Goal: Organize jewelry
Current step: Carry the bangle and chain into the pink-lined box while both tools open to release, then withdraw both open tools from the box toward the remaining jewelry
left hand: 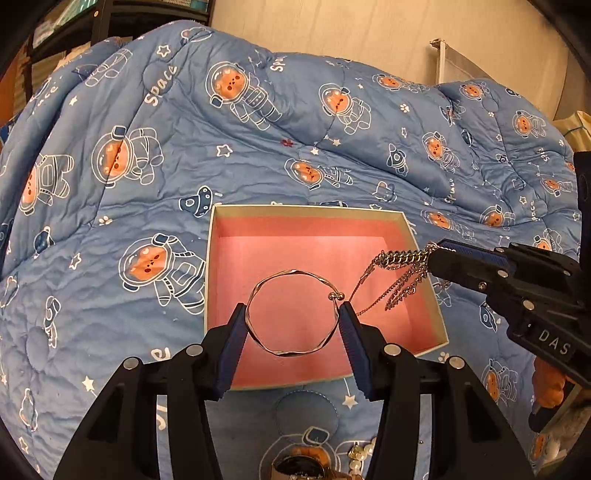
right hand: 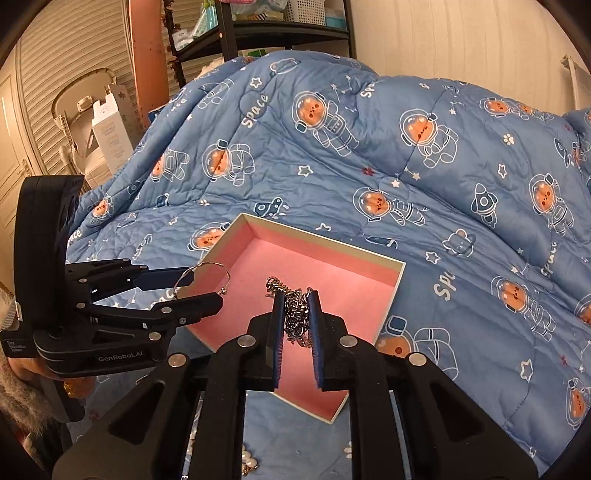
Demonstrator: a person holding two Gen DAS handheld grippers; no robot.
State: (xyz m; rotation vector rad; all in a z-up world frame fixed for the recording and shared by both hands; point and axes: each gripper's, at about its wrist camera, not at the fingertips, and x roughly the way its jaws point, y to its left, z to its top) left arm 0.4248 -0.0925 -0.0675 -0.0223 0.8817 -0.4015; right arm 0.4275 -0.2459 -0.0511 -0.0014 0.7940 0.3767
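Observation:
An open box with a pink lining (left hand: pixel 295 225) (right hand: pixel 369 269) lies on the blue quilt. My left gripper (left hand: pixel 293 319) (right hand: pixel 201 286) is shut on a thin twisted silver bangle (left hand: pixel 291 312) (right hand: pixel 203 275), pinched across its width and held above the box's near half. My right gripper (right hand: pixel 297 314) (left hand: pixel 437 251) is shut on a bunched silver chain necklace (right hand: pixel 293 314) (left hand: pixel 399 273); its loops dangle over the right side of the box.
The blue space-print quilt (left hand: pixel 258 147) (right hand: pixel 424 166) covers the bed all round the box. Pearl beads (left hand: pixel 360 458) (right hand: pixel 249 461) and a metal piece (left hand: pixel 299 469) lie on it near my grippers. A dark shelf (right hand: pixel 266 33) stands behind the bed.

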